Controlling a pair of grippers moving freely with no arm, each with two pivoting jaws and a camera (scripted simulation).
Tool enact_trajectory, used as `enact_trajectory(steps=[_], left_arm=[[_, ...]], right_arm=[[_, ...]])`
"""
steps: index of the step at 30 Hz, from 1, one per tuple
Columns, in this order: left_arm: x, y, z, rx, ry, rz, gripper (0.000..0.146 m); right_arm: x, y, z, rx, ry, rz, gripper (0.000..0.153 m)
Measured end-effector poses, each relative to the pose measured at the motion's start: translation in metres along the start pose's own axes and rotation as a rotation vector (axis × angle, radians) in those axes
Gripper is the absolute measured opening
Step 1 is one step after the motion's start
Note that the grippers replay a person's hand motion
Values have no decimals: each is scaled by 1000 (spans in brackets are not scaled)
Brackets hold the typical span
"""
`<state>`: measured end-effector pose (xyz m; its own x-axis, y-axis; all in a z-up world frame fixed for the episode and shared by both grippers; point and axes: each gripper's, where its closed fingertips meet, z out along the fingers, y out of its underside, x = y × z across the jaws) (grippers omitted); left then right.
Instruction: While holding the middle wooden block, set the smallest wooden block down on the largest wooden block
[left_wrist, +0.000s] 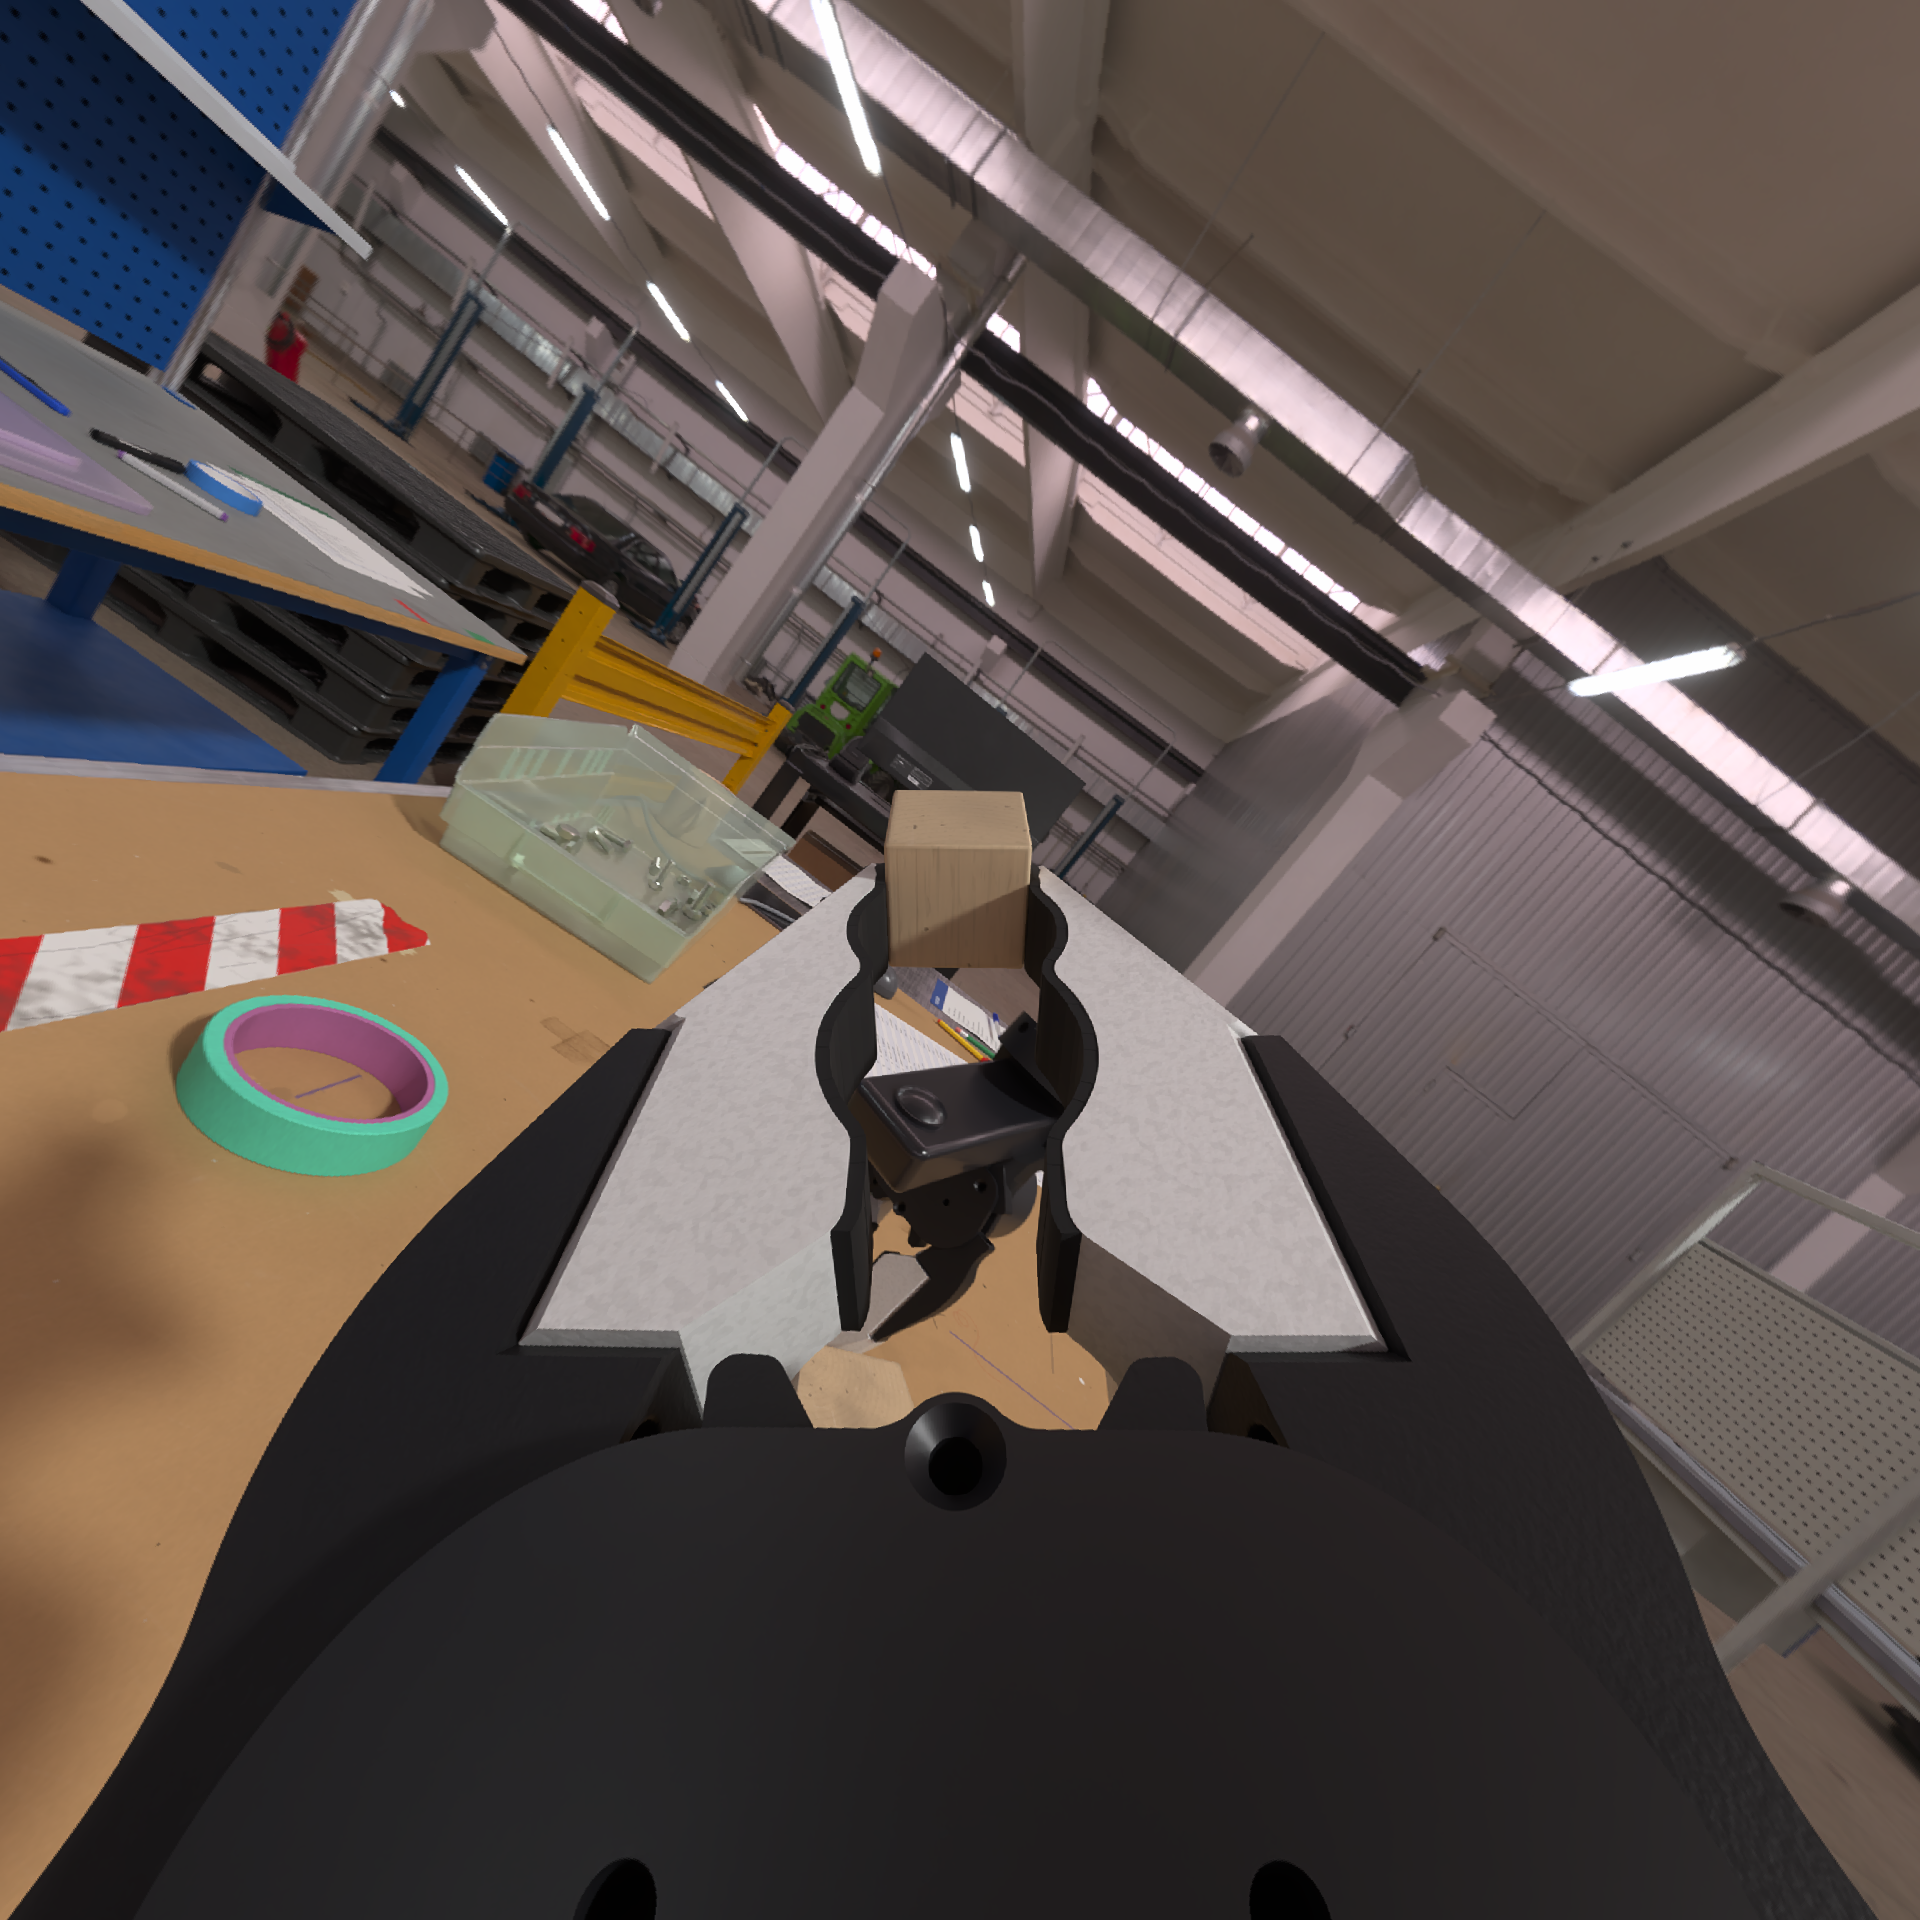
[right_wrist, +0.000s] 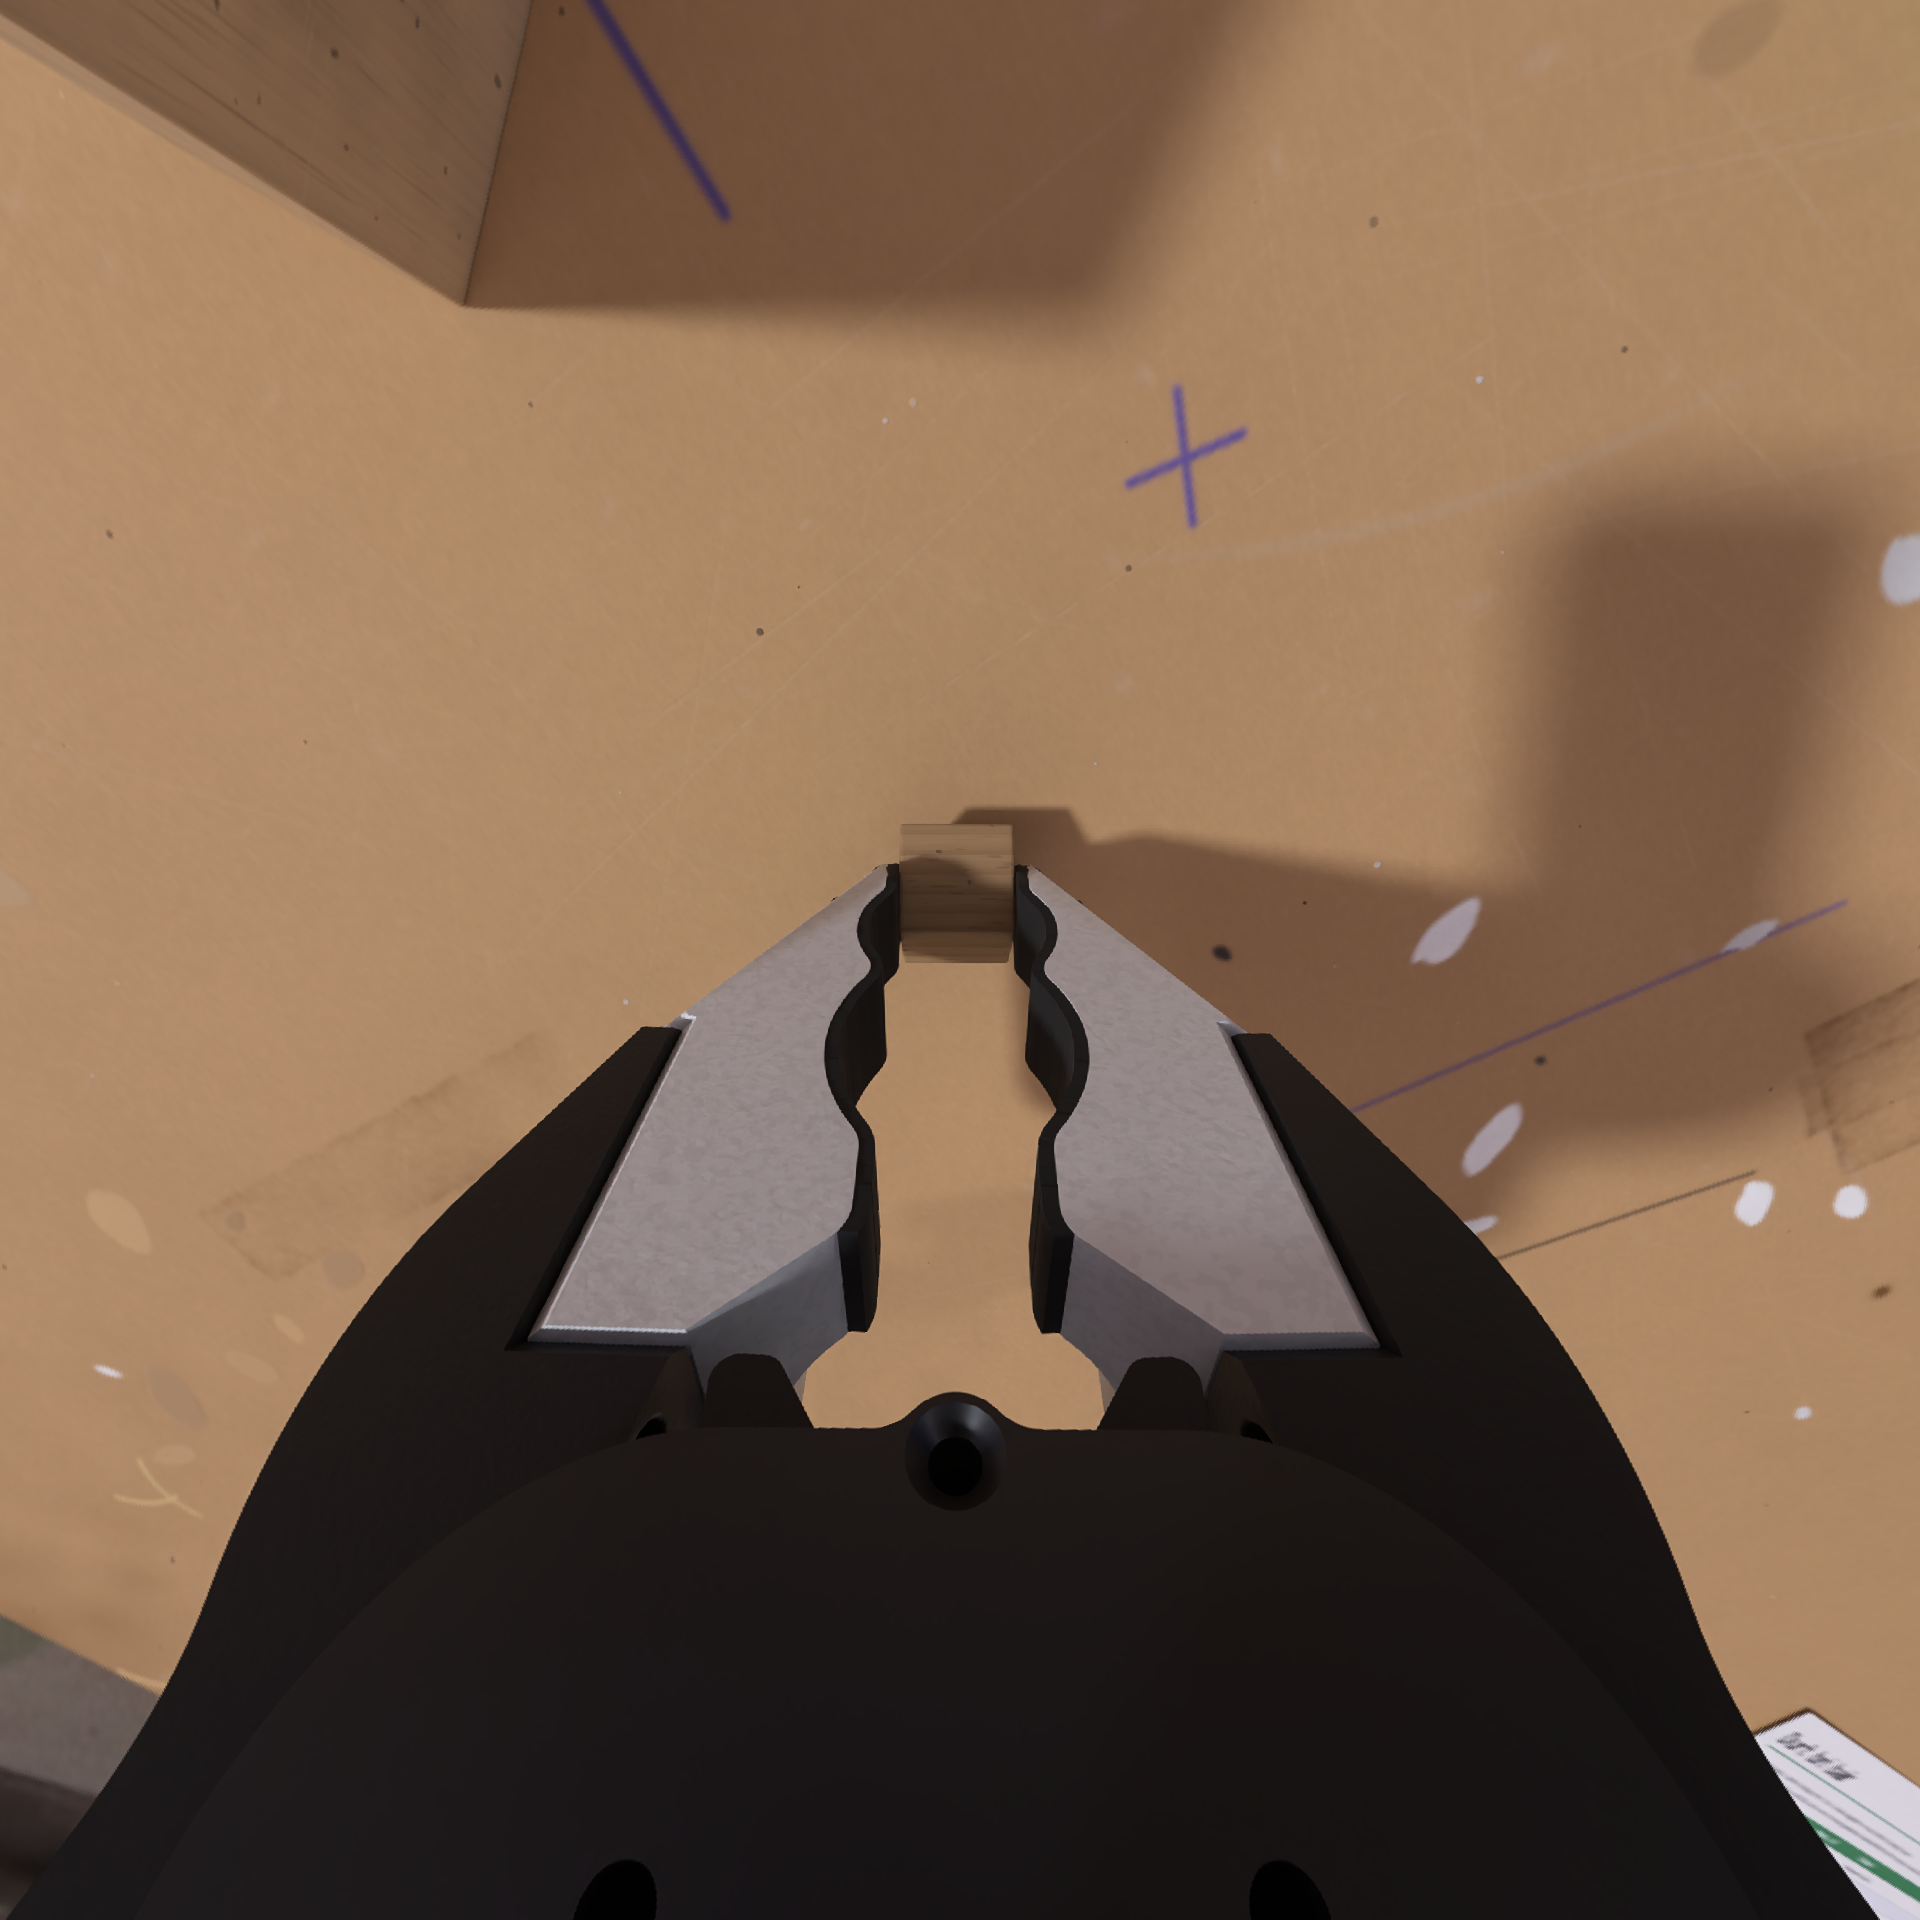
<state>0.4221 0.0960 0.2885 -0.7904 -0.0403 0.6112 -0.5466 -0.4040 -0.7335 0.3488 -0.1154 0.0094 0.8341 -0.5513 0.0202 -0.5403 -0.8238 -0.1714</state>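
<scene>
In the left wrist view my left gripper (left_wrist: 956, 904) is shut on the middle wooden block (left_wrist: 956, 878), a pale cube held at the fingertips, raised and tilted above the table. Through its fingers the other gripper (left_wrist: 951, 1132) shows lower down, dark and partly hidden. In the right wrist view my right gripper (right_wrist: 956, 904) is shut on the smallest wooden block (right_wrist: 956, 894), held just above the brown tabletop (right_wrist: 520, 727). The largest wooden block (right_wrist: 312, 135) shows only as a corner at the top left, apart from the gripper.
A green and purple tape roll (left_wrist: 312, 1086), a red and white striped strip (left_wrist: 208, 956) and a clear bin with metal parts (left_wrist: 613, 831) lie on the table to the left. A blue cross mark (right_wrist: 1184, 457) is on the tabletop. A paper sheet (right_wrist: 1849, 1808) lies at the bottom right.
</scene>
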Motion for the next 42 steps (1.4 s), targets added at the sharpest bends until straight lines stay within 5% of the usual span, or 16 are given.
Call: enact_trajectory(steps=[7, 19, 28, 42], left_arm=[[-20, -6, -5, 125, -91, 2, 25], [-37, 18, 9, 159, -68, -100, 25], [-37, 38, 23, 108, -61, -65, 25], [-46, 54, 29, 66, -158, -18, 25]], right_arm=[[-10, -9, -18, 169, 100, 80, 21], [-71, -72, -124, 627, 238, 201, 21], [-76, -123, -140, 648, 327, 280, 21], [-68, -137, -125, 522, 344, 342, 21]])
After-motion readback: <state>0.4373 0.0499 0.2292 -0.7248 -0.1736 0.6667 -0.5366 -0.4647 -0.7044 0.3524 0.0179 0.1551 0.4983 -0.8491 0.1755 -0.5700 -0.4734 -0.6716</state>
